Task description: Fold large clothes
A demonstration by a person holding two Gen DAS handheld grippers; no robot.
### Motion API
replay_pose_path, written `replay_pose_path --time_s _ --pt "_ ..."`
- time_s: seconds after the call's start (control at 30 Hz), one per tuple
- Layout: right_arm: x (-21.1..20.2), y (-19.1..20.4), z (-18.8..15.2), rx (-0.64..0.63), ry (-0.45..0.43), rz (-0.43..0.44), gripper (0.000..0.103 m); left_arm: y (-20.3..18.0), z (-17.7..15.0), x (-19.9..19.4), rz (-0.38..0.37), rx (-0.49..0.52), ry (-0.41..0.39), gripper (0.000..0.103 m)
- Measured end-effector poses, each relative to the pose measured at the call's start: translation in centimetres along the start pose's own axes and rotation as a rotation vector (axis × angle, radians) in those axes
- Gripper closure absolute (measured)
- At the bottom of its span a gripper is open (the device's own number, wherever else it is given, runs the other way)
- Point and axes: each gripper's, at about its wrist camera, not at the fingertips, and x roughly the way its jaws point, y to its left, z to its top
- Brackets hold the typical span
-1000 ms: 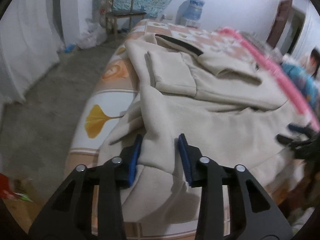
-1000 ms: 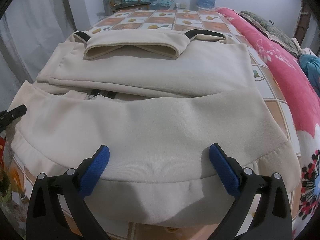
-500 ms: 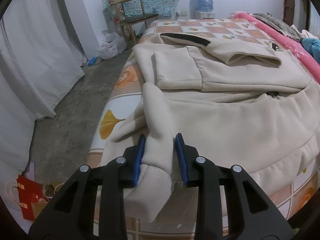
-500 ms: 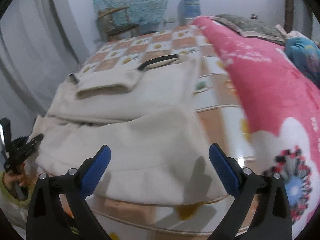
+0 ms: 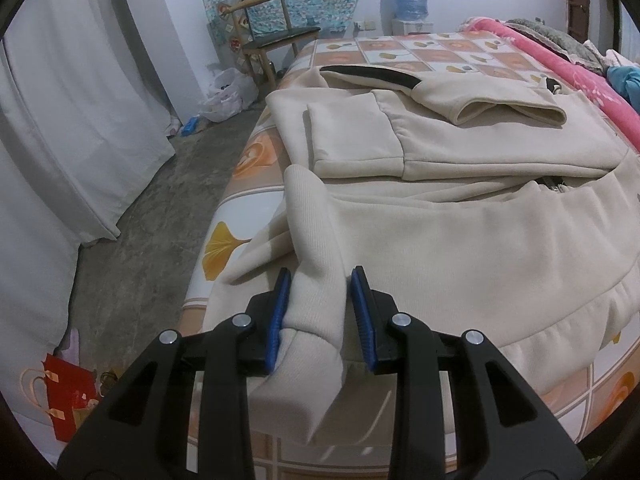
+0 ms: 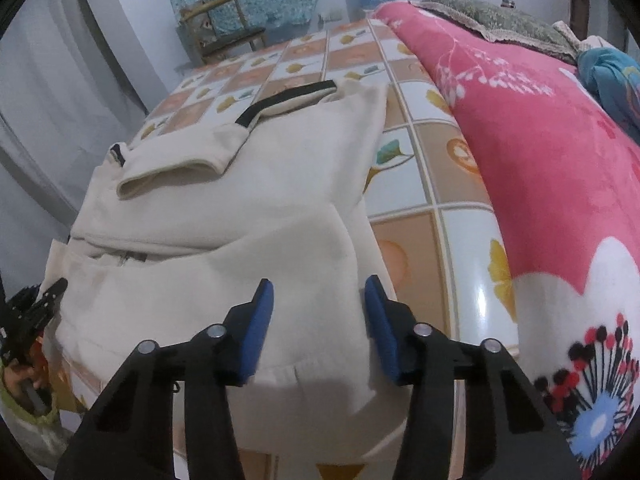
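Cream jacket (image 5: 460, 248) corner pinched by left gripper (image 5: 318, 312).

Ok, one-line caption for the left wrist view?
Left gripper jaws clamped on the ribbed cuff of a cream hoodie spread on the tiled-pattern bed.

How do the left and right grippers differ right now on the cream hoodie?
The left gripper is clamped on the hoodie's ribbed cuff; the right gripper has just been closing, its fingers not yet pressing the cloth between them. The left sits at the hoodie's left corner, the right at its right hem corner. Both point down at the near edge.
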Motion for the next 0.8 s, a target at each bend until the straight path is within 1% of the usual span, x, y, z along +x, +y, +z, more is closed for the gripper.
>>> replay_pose_path --time_s 0.17,0.3,0.37,0.4,0.57,0.8 --pt "-1.3 0.0 -0.5 -0.027 0.008 0.015 0.059 0.0 0.0 0.1 0.003 0.001 0.000 0.073" --pt "0.0 -0.8 -0.1 -0.005 0.041 0.006 0.059 0.1 0.0 0.3 0.002 -0.002 0.002 0.073" --pt "0.6 -0.8 0.1 0.000 0.053 0.008 0.064 0.0 0.0 0.3 0.002 -0.003 0.004 0.073" --pt "0.9 -0.7 0.1 -0.006 0.059 -0.003 0.065 0.0 0.0 0.3 0.003 -0.002 0.004 0.073" --pt "0.5 1.0 0.0 -0.096 0.052 -0.092 0.079 -0.1 0.1 0.4 0.012 0.001 0.010 0.073" --pt "0.5 1.8 -0.3 -0.154 0.044 -0.170 0.080 -0.4 0.1 0.2 0.028 0.012 0.009 0.073"
